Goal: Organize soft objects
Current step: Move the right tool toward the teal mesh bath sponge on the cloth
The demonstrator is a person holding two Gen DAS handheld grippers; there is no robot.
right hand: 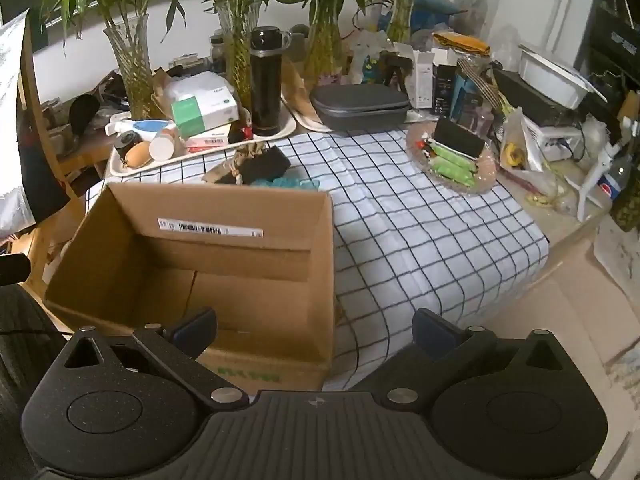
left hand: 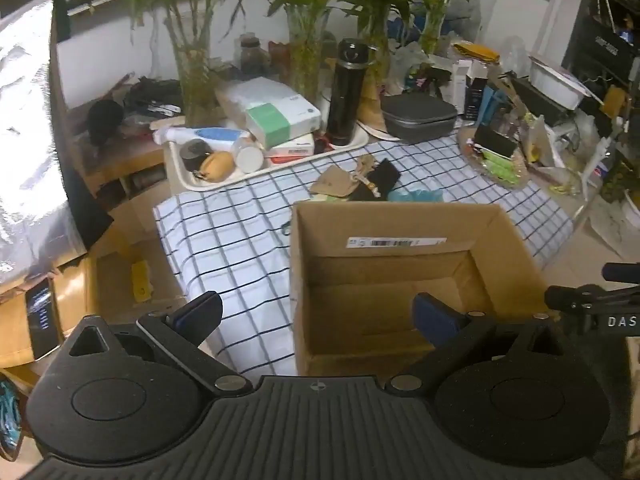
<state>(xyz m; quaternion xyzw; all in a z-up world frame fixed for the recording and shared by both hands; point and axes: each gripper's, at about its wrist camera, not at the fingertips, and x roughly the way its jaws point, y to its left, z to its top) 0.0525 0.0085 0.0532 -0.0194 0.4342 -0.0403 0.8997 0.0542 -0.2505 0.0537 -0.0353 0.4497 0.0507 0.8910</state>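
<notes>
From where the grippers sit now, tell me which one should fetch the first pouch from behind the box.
Left, probably. Both hand-held grippers are open and empty, but the left hand-held gripper faces the cardboard box and the pouch pile behind it, while the right hand-held gripper points right of them.

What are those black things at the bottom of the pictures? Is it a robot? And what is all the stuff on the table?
It is no robot. A person holds a grabbing tool in each hand, and each tool has a small camera looking forward along its two fingers. One picture is from the left claw, the other from the right claw. Both claws are open and hold nothing.

In front of them stands an open cardboard box with nothing inside, on a blue and white checked cloth. Behind the box lies a small pile of soft things: a tan pouch, a black cloth and something teal. Further back are a black flask, a grey zip case, a tray of odds and ends and plants in glass vases.
</notes>
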